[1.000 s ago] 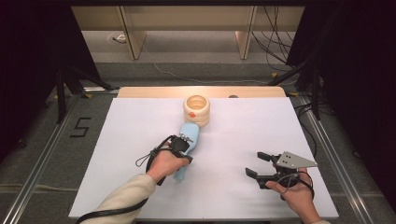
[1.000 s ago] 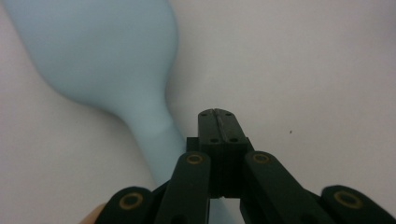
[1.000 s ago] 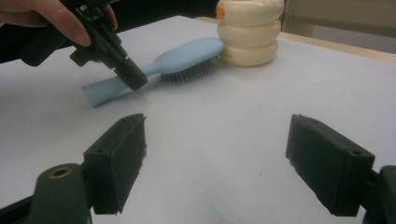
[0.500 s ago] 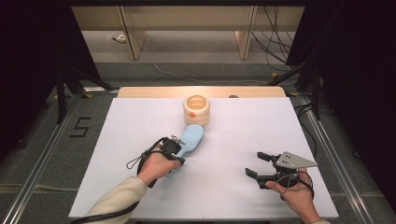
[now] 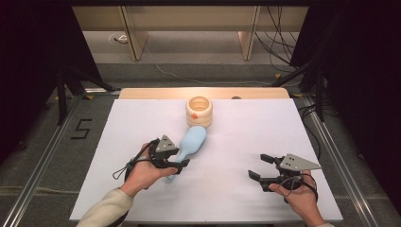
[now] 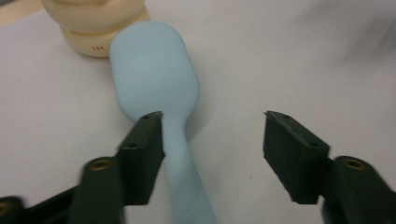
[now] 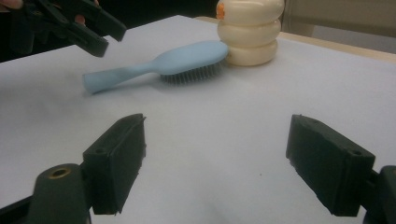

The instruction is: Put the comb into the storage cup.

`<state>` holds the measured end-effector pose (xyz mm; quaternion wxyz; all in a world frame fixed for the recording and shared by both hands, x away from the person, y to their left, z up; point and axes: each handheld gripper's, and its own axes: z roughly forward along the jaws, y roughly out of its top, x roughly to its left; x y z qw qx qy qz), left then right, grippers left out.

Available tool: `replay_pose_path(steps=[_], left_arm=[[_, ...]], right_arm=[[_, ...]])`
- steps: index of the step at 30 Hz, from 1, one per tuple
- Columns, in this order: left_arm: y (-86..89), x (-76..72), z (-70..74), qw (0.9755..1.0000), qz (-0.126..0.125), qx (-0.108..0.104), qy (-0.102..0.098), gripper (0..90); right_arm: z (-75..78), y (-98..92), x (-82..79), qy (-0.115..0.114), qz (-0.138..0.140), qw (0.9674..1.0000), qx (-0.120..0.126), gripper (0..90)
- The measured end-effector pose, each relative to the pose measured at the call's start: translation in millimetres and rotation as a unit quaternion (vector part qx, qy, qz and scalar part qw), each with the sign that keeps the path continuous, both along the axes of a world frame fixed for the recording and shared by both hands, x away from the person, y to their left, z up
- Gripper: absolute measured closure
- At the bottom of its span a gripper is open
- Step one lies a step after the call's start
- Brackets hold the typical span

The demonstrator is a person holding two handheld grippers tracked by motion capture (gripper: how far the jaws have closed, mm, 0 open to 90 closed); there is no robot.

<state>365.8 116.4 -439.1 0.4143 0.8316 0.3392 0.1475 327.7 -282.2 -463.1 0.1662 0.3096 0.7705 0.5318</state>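
1. the hairbrush (image 5: 193, 142) lies bristles down on the table (image 5: 236, 198), its head touching the ridged cup (image 5: 199, 110) behind it.
2. the left gripper (image 5: 182, 163) hovers at the brush's handle; the right gripper (image 5: 257, 168) sits well apart to the right.

Black hand-held gripper (image 5: 259, 168) with grey triangular plate; cream sleeve (image 5: 106, 212).

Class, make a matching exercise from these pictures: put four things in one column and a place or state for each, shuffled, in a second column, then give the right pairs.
Column one:
1. hairbrush
2. cream ringed holder
3. left gripper
4. right gripper

Column two:
A. open over bare white table, nothing between its fingers
B. stands upright near the table's far edge
C. lies bristles down, head end against the holder
D. its fingers have just been opening, apart around the brush handle, no longer clamping it

Pairs: 1-C, 2-B, 3-D, 4-A
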Motion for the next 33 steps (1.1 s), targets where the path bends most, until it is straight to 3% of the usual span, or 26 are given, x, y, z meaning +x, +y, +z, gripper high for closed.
replay_pose_path(steps=[2, 4, 9, 11, 16, 24, 28, 33], left_arm=[[5.8, -4.5, 2.5, 0.9997, 0.005, -0.019, -0.012, 20.9], [10.4, -7.9, 3.5, 0.9993, 0.008, -0.034, -0.016, 16.3], [24.6, -13.4, 4.6, 0.9983, 0.024, -0.048, -0.024, 2.8], [29.6, -13.9, 4.9, 0.9979, 0.036, -0.051, -0.017, 1.7], [40.4, -13.7, 6.2, 0.9975, 0.05, -0.044, -0.024, 0.0], [49.0, -12.7, 11.8, 0.997, 0.043, -0.043, -0.048, 0.0], [47.8, -7.8, 12.3, 0.9981, 0.043, -0.02, -0.039, 0.4], [42.1, 0.5, 9.9, 0.999, 0.041, 0.012, -0.013, 3.4]], right_arm=[[0.2, -0.1, 0.0, 0.0, 0.0, 1.0, 0.002, 20.7], [0.4, -0.2, -0.1, -0.001, 0.0, 1.0, 0.002, 20.6], [0.4, -0.8, 0.0, -0.003, 0.0, 1.0, 0.003, 19.6], [0.4, -0.8, 0.0, -0.003, 0.0, 1.0, 0.003, 19.5], [0.2, -0.6, 0.1, -0.003, 0.0, 1.0, 0.003, 19.5], [-0.1, -0.2, 0.3, -0.003, -0.001, 1.0, 0.003, 19.5], [0.0, -0.7, 0.2, -0.002, -0.002, 1.0, 0.002, 19.5], [-0.1, -0.7, 0.3, -0.002, -0.002, 1.0, 0.002, 19.5]])
